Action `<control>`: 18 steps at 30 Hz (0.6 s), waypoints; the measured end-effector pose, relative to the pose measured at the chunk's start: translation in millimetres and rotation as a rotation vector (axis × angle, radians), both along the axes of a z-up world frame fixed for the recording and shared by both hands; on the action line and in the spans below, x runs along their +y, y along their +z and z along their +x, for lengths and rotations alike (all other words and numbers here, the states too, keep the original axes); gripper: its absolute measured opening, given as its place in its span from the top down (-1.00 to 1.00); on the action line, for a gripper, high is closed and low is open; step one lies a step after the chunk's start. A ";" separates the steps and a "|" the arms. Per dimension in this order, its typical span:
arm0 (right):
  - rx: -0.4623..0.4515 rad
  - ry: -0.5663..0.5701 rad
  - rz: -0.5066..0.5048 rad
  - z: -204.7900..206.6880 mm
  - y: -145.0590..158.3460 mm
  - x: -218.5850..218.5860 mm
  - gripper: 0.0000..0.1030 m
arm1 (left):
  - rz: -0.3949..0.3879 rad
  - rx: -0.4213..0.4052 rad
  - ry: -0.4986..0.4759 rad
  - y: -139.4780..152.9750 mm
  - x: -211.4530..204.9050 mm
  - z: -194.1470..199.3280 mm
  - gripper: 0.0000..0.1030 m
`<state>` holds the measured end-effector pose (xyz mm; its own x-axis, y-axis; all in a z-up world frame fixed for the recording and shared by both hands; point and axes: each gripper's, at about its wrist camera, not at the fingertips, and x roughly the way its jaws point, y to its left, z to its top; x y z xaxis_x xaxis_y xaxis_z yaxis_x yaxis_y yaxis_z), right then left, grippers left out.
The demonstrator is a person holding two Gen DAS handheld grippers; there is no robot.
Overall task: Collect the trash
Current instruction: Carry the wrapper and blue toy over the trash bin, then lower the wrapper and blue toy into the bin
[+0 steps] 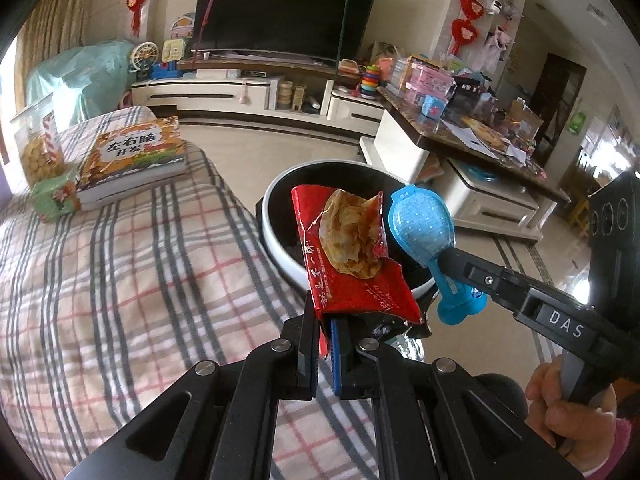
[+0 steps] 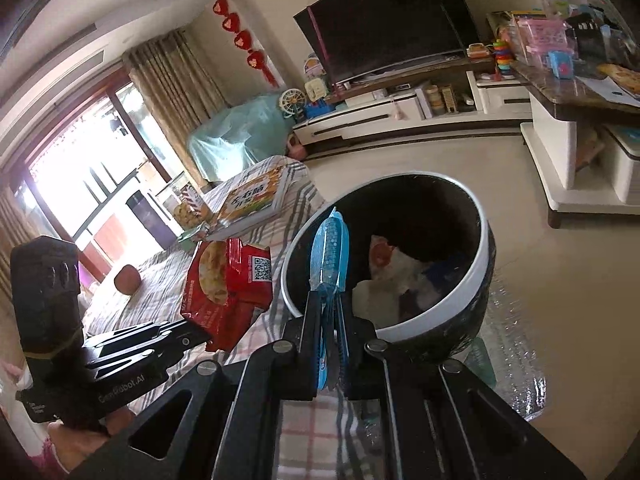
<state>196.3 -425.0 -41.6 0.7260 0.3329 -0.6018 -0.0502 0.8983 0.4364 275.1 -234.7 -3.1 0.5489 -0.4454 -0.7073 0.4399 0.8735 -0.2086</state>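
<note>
Risk sat mostly in the release: you had the left claw [image 1: 326,344] pinching the red wrapper [image 1: 352,264] by its bottom edge only, so the wrapper stood up loose above the jaws, hanging over the near rim of the bin [image 1: 280,236]. If you had let go there, it could have tipped back onto the bed [image 1: 120,280] or slid down outside the bin wall, since only part of it seemed to lie over the opening. Your right claw [image 2: 330,340] was pressed together on the blue packet [image 2: 330,256], gripped at its narrow neck, with its broad end just over the rim. A thin hold like that could have let it twist and drop short. The two claws were also close beside each other, so a careless swing could have knocked one piece from the other's grip. The bin already held pale scraps. The bed wore a plaid sheet and carried a book [image 1: 136,156] and a snack jar [image 1: 38,148] at its far end. Beyond lay bare floor, a dark TV [image 1: 280,12] on a low white stand, and a cluttered desk [image 1: 460,132].
</note>
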 end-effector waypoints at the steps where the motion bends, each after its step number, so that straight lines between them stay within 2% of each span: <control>1: 0.001 -0.003 0.000 0.8 0.0 -1.4 0.87 | 0.000 0.002 -0.002 -0.3 -1.4 1.5 0.94; 18: 0.015 -0.039 -0.003 21.4 -3.4 -18.8 0.87 | 0.024 0.006 -0.012 -5.3 -23.5 25.7 0.94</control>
<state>217.7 -443.7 -45.0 0.7296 0.3026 -0.6132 -0.0084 0.9007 0.4344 300.8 -258.2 -8.4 0.5390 -0.4351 -0.7212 0.4495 0.8727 -0.1905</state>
